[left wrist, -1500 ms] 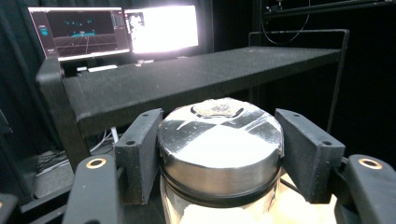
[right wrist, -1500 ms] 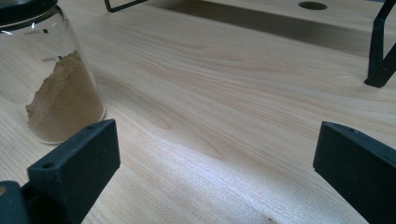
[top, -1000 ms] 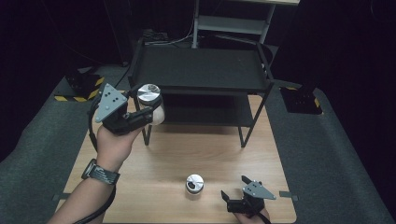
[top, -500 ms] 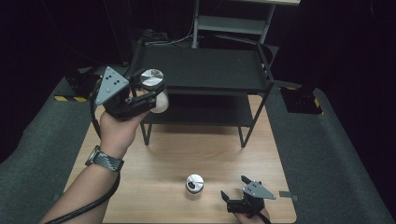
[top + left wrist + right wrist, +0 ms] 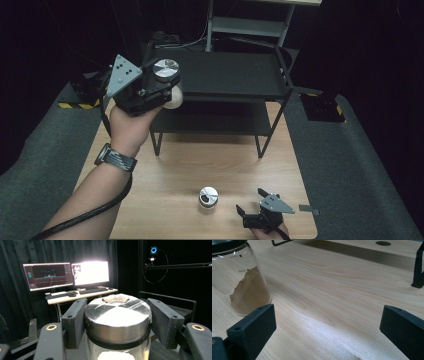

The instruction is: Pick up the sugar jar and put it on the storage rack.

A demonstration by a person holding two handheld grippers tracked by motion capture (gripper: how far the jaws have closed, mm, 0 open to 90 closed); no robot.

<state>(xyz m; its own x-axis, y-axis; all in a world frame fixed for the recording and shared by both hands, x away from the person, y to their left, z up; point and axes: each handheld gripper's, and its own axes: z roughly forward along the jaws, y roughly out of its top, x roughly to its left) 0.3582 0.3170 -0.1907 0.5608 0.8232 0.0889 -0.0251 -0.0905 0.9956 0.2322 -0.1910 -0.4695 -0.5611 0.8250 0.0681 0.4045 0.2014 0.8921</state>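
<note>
Left forearm comes up from the near left corner of the table, wrist banded, hand wrapped round the left gripper (image 5: 150,90) and holding it raised above the table's far left part. Its jaws are clamped tight on something held between them, pads pressed in from both sides, cable hanging back along the arm. Down at the near edge, right of centre, the right gripper (image 5: 250,216) sits low over the table, jaws spread wide, nothing between them.

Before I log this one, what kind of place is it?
Probably a lab's recording booth: black curtains, a desk with two monitors, and a ring-lit camera on a rail above a wooden table.
</note>
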